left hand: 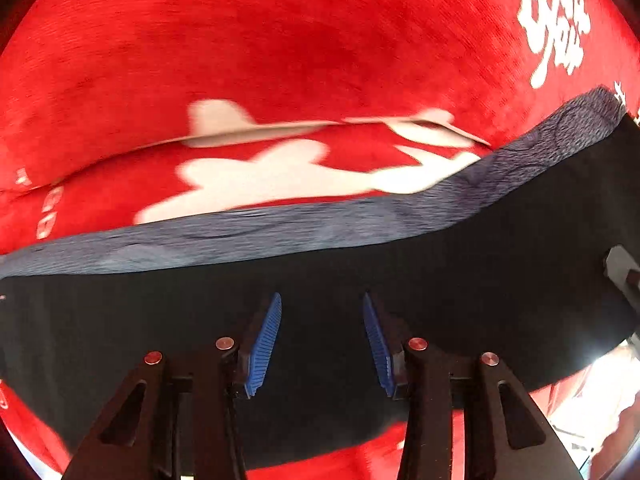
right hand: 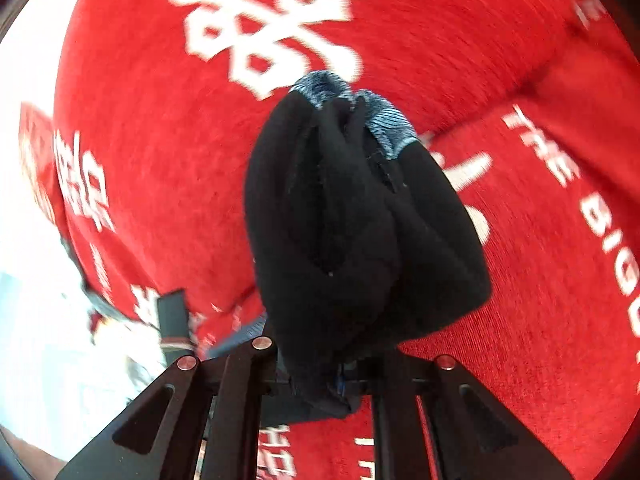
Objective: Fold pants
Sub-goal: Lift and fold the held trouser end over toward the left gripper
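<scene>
The black pants (left hand: 480, 272) lie stretched across a red cloth in the left wrist view, with a grey-blue ribbed waistband (left hand: 280, 232) along their far edge. My left gripper (left hand: 322, 308) hangs over the black fabric, its blue pads (left hand: 264, 344) apart and nothing pinched between them. In the right wrist view my right gripper (right hand: 340, 376) is shut on a bunched part of the pants (right hand: 340, 220). The fabric rises from the jaws in thick folds and hides the fingertips, and a bit of waistband (right hand: 384, 128) shows at the top.
A red cloth with white printed characters and lettering (left hand: 280, 40) (right hand: 160, 140) covers the surface under the pants. It has a raised fold (left hand: 260, 132) beyond the waistband. A bright white area (right hand: 36, 240) lies past the cloth's left edge. A grey part (left hand: 622, 272) pokes in at the right.
</scene>
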`<action>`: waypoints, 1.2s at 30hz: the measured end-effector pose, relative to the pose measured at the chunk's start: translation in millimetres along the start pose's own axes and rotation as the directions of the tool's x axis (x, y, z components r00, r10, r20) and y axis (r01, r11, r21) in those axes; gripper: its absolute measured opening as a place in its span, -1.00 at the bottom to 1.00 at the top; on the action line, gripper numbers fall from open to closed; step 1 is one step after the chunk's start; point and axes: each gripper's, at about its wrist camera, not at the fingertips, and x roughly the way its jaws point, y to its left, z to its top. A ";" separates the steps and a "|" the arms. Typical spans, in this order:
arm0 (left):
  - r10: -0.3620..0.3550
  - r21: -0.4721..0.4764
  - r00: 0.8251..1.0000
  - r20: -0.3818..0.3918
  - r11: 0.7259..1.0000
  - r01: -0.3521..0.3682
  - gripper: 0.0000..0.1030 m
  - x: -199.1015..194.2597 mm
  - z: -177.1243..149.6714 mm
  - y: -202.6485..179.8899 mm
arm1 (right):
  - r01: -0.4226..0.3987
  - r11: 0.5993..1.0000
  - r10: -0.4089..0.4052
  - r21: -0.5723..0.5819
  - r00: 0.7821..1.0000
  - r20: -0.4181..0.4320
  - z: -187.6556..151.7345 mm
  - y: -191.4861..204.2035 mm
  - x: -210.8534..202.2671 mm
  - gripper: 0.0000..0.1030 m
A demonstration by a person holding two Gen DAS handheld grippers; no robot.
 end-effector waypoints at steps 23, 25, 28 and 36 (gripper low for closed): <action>0.033 -0.150 0.999 0.015 0.988 -0.031 0.32 -72.8 -50.9 252.1 | 0.353 0.341 -0.605 -0.871 0.792 0.084 -228.1 244.2 214.5 0.07; -0.057 -0.141 0.998 0.019 0.988 0.059 0.32 -82.1 -49.0 242.7 | 0.278 0.484 -0.544 -0.830 0.838 -0.036 -221.1 240.3 185.0 0.10; -0.250 -0.129 0.968 -0.015 0.961 0.246 0.32 -77.2 -43.7 224.4 | 0.224 0.841 -0.378 -0.492 0.895 -0.238 -176.2 181.2 146.8 0.11; -0.355 -0.072 0.926 -0.126 0.935 0.348 -0.26 -25.6 -36.6 160.7 | 0.083 0.920 -0.005 0.383 0.979 -0.202 -128.5 28.2 130.3 0.09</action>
